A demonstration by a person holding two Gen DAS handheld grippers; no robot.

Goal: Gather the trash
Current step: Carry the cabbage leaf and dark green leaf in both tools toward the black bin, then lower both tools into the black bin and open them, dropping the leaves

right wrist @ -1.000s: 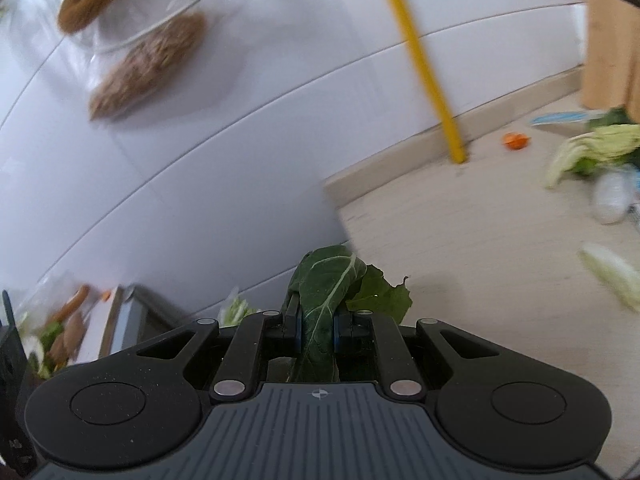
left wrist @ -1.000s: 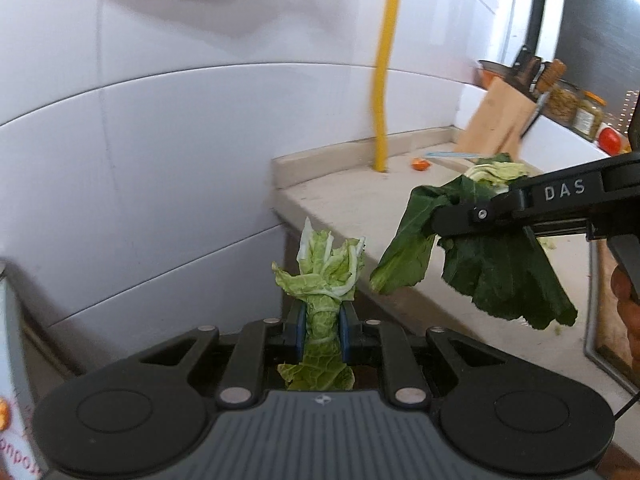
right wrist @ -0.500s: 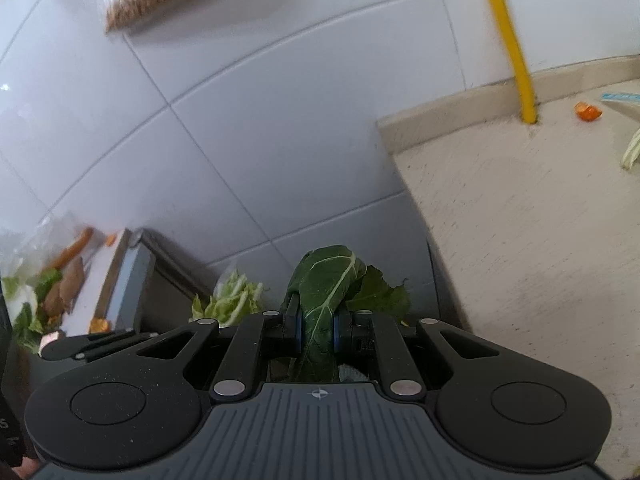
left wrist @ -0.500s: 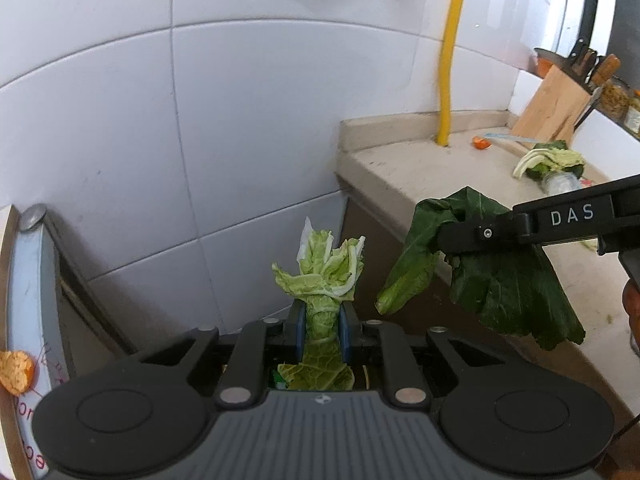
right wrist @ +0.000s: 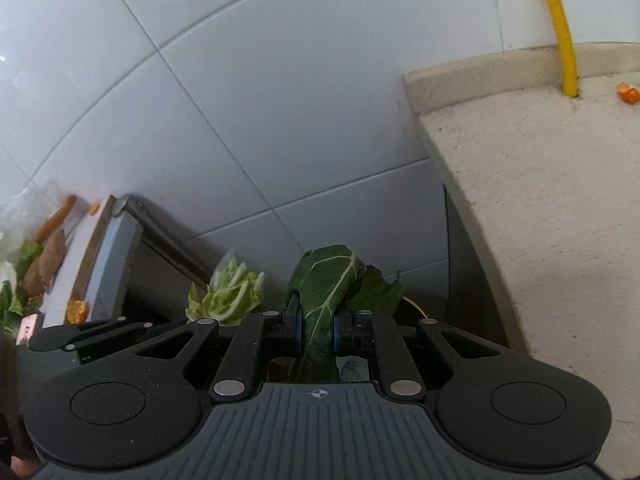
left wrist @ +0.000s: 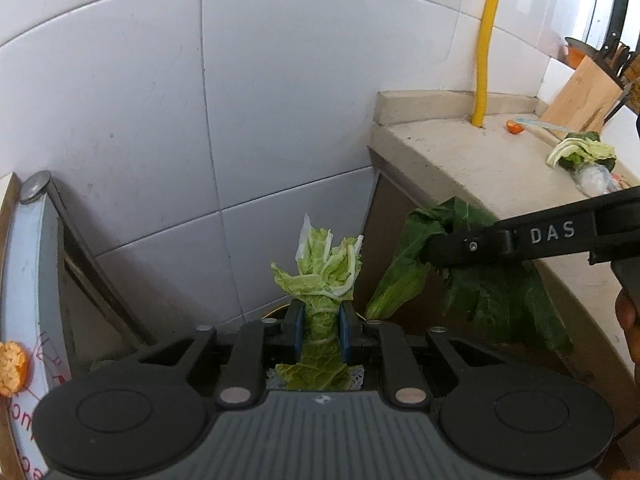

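My left gripper (left wrist: pixel 320 330) is shut on a pale green cabbage leaf (left wrist: pixel 322 268), held in the gap between the counter and a low unit on the left. My right gripper (right wrist: pixel 316 328) is shut on a dark green leaf (right wrist: pixel 326 276). In the left wrist view the right gripper (left wrist: pixel 436 246) reaches in from the right with the dark leaf (left wrist: pixel 492 296) hanging from it. In the right wrist view the cabbage leaf (right wrist: pixel 228 298) shows just left of my right fingers. What lies below both leaves is mostly hidden by the gripper bodies.
A beige counter (left wrist: pixel 472 164) stands at the right, with a yellow pipe (left wrist: pixel 486 40), an orange peel (left wrist: pixel 514 126), more greens (left wrist: pixel 580 152) and a knife block (left wrist: pixel 580 96). A white tiled wall (left wrist: pixel 200 100) is ahead. At the left, a board (right wrist: pixel 100 256) carries vegetables and peel (right wrist: pixel 76 310).
Both grippers have moved left off the counter and tilted down into the gap by the tiled wall, each still holding its leaf. The counter has slid to the right in both views.
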